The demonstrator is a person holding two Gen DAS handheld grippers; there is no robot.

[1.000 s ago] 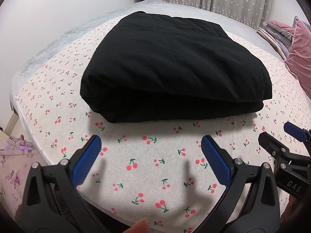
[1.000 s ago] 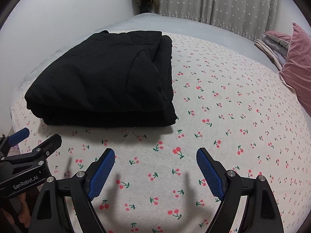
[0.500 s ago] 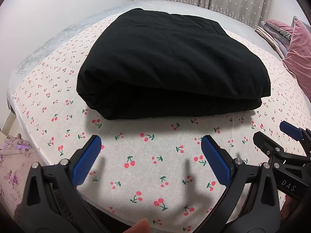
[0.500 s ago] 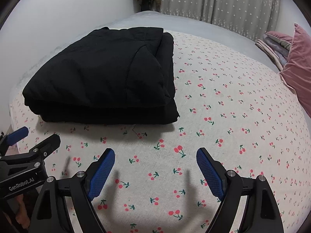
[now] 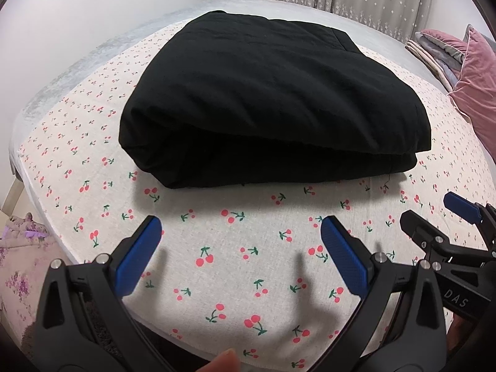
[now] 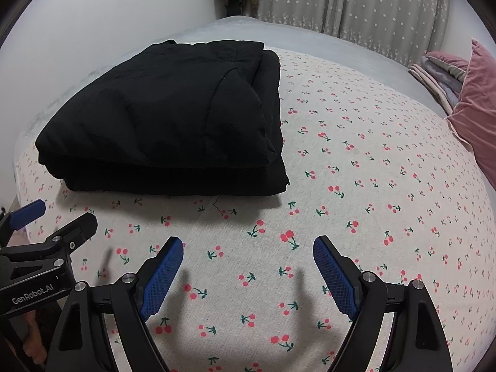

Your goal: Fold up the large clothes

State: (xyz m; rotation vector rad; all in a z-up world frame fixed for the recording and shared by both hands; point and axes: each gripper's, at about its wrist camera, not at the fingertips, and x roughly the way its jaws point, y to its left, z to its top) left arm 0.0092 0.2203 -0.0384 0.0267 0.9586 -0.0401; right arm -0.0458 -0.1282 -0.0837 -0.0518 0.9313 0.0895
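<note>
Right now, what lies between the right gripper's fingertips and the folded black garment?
Only bare cherry-print sheet, plus a short loose dark thread by the folded black garment. The right wrist view shows it; the right gripper stands open and empty.

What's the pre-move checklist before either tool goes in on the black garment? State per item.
1. Left tool open, nothing between the pads: ok.
2. Right tool open, nothing between the pads: ok.
3. Both tools short of the black garment, not touching it: ok.
4. Garment folded into a compact stack, layers aligned at the near edge: ok.
5. Garment fully on the cherry-print sheet, with bare sheet between it and the sheet's edges: ok.
6. Loose dark thread on the sheet by the near edge; whether it is attached to the garment: cannot tell.
</note>
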